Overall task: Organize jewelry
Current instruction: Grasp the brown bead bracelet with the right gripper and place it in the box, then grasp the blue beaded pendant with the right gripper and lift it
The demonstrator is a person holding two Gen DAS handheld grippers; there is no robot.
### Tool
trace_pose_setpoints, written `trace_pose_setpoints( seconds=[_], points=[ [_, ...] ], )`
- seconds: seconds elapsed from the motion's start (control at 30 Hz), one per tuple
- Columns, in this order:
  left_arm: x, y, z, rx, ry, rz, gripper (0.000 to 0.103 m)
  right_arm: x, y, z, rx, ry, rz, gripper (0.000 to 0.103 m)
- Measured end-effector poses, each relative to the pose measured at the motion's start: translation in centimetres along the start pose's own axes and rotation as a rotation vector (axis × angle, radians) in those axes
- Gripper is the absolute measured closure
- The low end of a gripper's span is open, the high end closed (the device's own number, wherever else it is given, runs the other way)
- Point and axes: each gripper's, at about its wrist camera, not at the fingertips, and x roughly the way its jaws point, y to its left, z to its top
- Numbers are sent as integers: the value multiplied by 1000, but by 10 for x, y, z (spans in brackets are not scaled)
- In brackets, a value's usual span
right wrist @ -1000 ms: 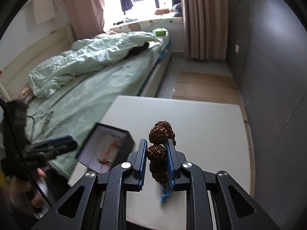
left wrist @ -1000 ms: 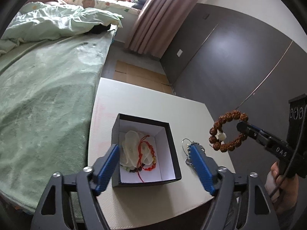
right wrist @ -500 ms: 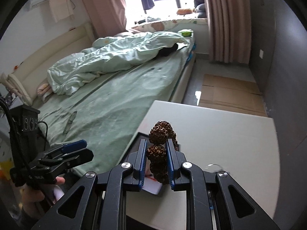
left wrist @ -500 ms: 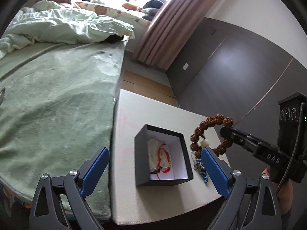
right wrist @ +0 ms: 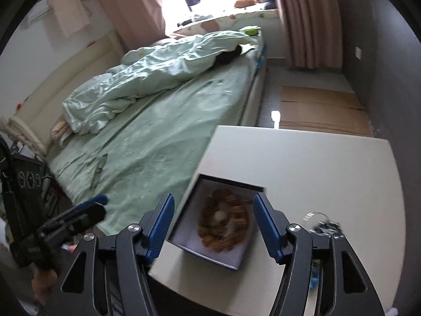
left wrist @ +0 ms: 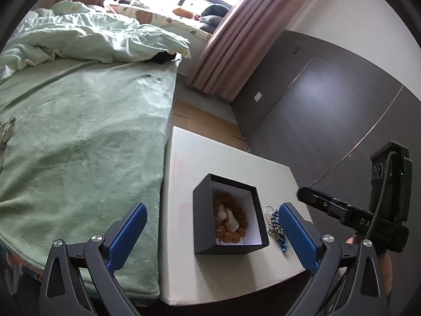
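A black box [left wrist: 202,210] [right wrist: 229,181] with a white lining stands on the white table [left wrist: 210,163]. A brown bead bracelet [left wrist: 231,222] [right wrist: 223,227] lies inside it, on top of the other pieces. My right gripper [right wrist: 212,202] hovers over the box; its jaws are opening and nothing is between the pads. From the left wrist view its tip [left wrist: 305,193] hangs to the right of the box. My left gripper [left wrist: 210,210] stands wide open and empty, in front of the box. A silver and blue piece of jewelry [left wrist: 276,223] [right wrist: 323,223] lies on the table right of the box.
A bed with a green sheet [left wrist: 79,144] runs along the table's left edge. A dark wardrobe wall [left wrist: 315,105] stands to the right. Cardboard [right wrist: 321,110] lies on the floor beyond the table. A hand [right wrist: 44,281] holds the left gripper at the lower left.
My right gripper has come over the box and let go of the brown bead bracelet, which now lies in the box. My left gripper has opened wider and drawn back from the box.
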Motion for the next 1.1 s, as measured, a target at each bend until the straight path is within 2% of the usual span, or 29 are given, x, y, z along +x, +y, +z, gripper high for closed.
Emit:
trace_pose_setpoints(
  seconds=[0.43, 0.8, 0.87, 1.03, 1.1],
  points=[
    [18, -57, -9, 143, 35, -43, 3, -59, -64, -32, 119, -67, -68, 40],
    [44, -104, -22, 264, 79, -60, 3, -67, -110, -61, 236, -86, -56, 40],
    [47, -107, -23, 269, 81, -59, 4, -64, -117, -65, 249, -83, -49, 40],
    [63, -115, -21, 279, 122, -50, 22, -42, -130, -66, 240, -45, -37, 41],
    [70, -115, -20, 277, 139, -47, 25, -32, -132, -66, 230, -29, -33, 41]
  ],
)
